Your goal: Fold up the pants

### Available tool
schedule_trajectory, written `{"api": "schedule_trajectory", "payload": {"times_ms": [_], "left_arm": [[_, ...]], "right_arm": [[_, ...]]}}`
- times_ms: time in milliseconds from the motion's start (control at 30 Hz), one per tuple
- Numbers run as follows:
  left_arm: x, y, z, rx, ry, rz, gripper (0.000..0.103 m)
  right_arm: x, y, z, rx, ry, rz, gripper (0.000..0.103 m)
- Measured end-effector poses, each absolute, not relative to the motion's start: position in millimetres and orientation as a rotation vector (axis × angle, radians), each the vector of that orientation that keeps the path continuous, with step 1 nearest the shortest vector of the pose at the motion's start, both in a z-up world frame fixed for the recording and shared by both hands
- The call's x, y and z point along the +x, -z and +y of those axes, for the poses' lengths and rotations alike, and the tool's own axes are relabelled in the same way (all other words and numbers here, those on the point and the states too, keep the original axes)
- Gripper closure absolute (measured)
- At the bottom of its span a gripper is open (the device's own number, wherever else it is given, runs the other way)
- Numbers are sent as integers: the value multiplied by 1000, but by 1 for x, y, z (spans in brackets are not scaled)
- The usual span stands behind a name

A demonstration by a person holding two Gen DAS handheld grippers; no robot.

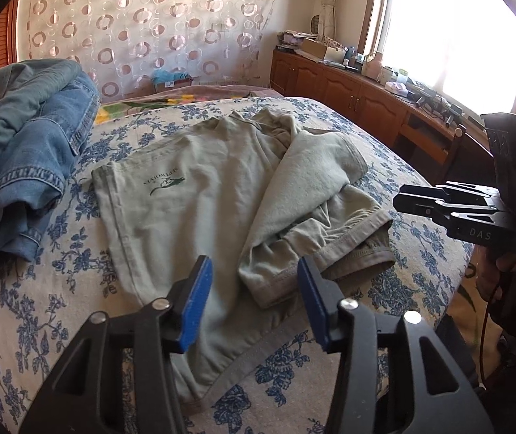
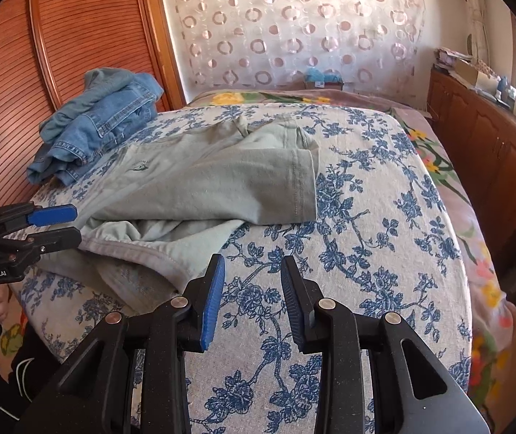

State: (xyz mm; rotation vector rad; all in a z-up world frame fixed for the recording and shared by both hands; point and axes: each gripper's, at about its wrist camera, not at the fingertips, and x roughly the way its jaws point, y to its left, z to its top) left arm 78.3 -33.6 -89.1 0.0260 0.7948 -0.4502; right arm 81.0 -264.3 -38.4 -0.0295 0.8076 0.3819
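Hovering above the bed, both tools are empty. Left gripper has its blue pads spread wide over the near edge of the pale green pants, holding nothing. Right gripper also stands wide apart, over bare floral bedspread, off to the right of the cloth and not touching it.

Pants lie in the middle of the bed, partly folded: one leg is thrown back across the other, with its hemmed cuff bunched toward the right side. A small dark logo faces up on the flat panel. Cloth is rumpled under the flap, so the fold looks unfinished.

Likely step: take the near edge and the cuff end and bring them over neatly. To do it well, each gripper should pinch at a hem or seam, catching both layers, not the loose middle. Lift low, keep the two holds level so the crease runs straight, then smooth the bunched part first or it will get trapped.

Edges and room: denim pile sits on the left of the bed, just beside the pants' far-left corner, so folding leftward is tight. Right side of the bed is open spread, good room there. Near edge of the bed is close under the grippers; cloth hangs close to it and could slide off. Wooden cabinets stand well apart.
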Motion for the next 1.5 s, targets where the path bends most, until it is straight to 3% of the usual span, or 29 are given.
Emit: {"api": "schedule_trajectory", "payload": {"times_ms": [533,733,1000,1167,1233,1500], "left_arm": [[75,98,-38,37,453,821,66],[78,94,-39,41,459,793,90],[84,90,-35,38,455,780,95],[81,83,-37,43,472,759,98],[78,79,-38,48,474,750,98],[62,62,-33,37,468,706,99]], "right_arm": [[68,39,-255,-33,-424,811,72],[59,36,-247,-27,-463,809,72],[63,39,-226,-63,-476,819,72],[70,40,-224,-42,-473,823,97],[67,36,-224,-45,-488,811,101],[45,11,-225,-54,-517,775,103]]}}
